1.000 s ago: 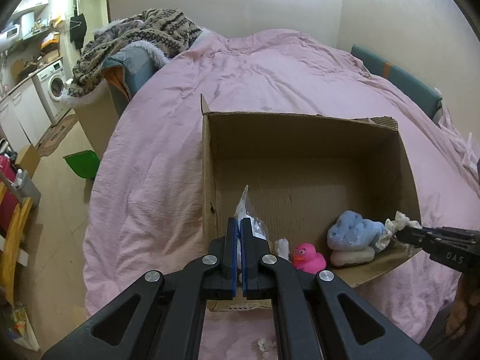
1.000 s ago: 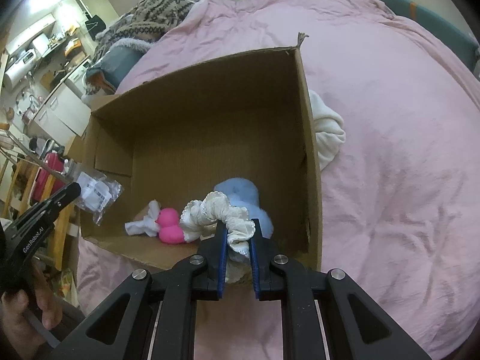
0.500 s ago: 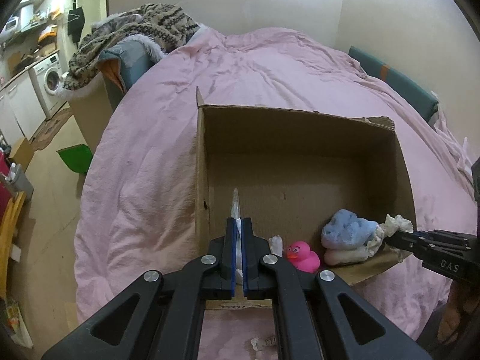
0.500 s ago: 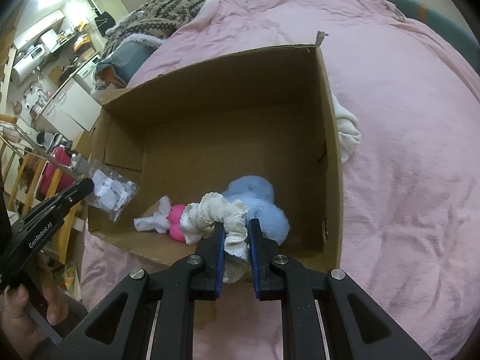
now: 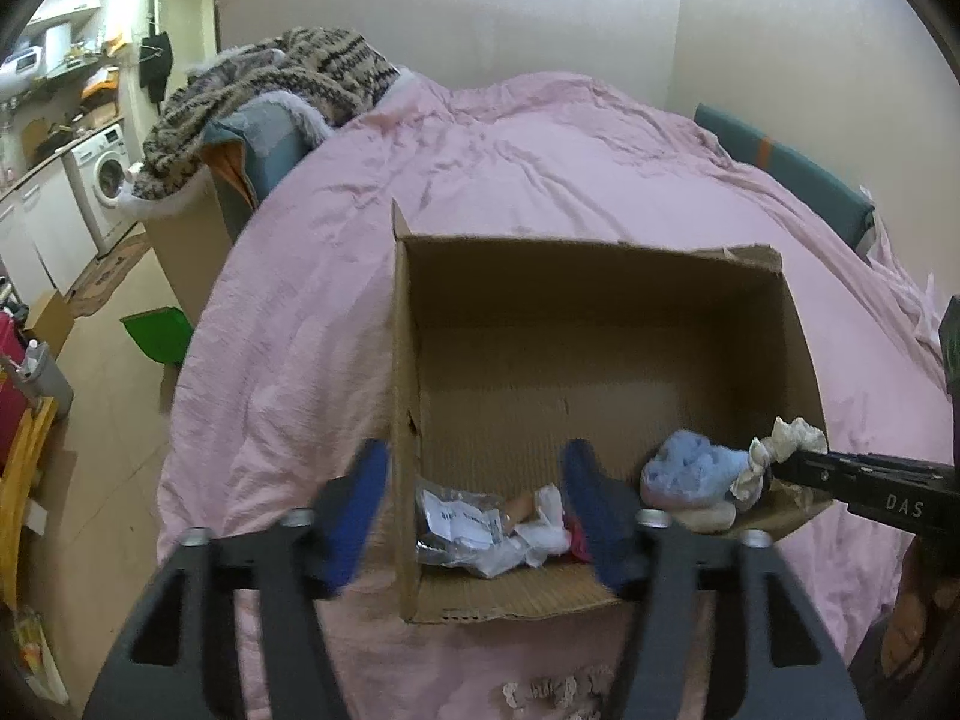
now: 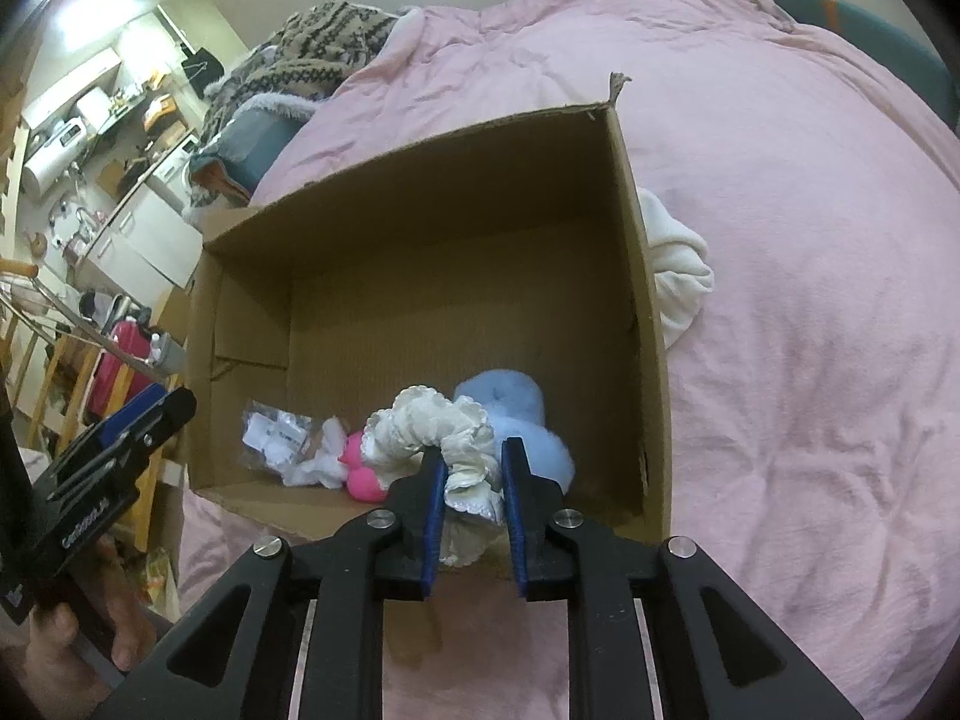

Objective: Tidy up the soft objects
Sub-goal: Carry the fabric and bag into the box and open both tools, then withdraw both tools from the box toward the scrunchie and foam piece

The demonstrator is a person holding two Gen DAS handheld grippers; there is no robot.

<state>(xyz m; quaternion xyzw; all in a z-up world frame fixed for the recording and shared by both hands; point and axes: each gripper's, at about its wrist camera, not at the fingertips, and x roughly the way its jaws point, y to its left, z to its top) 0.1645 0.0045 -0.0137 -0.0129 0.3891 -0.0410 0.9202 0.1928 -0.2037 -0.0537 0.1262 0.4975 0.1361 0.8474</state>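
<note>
**Dropping soft things into the box on the bed**

Lying on its side on the pink bedcover (image 5: 336,276), the cardboard box (image 5: 594,300) opens toward both cameras. The left gripper (image 5: 480,498) has just been spreading its jaws — they now stand wide, nothing between them, straddling the box's near left wall. Just beyond them the clear plastic packet (image 5: 462,525) lies on the box floor, touching a small white cloth piece (image 5: 549,525).

The right gripper (image 6: 474,480) has its jaws narrow, just eased a little apart, with the cream ruffled scrunchie (image 6: 432,426) between the blue pads and still touching them. The scrunchie arcs over the pink rubber duck (image 6: 363,471) and leans on the pale blue fluffy item (image 6: 516,414) in the box's near right corner. Outside the box's right wall — touching it — rests a bundled white cloth (image 6: 678,264).
</note>
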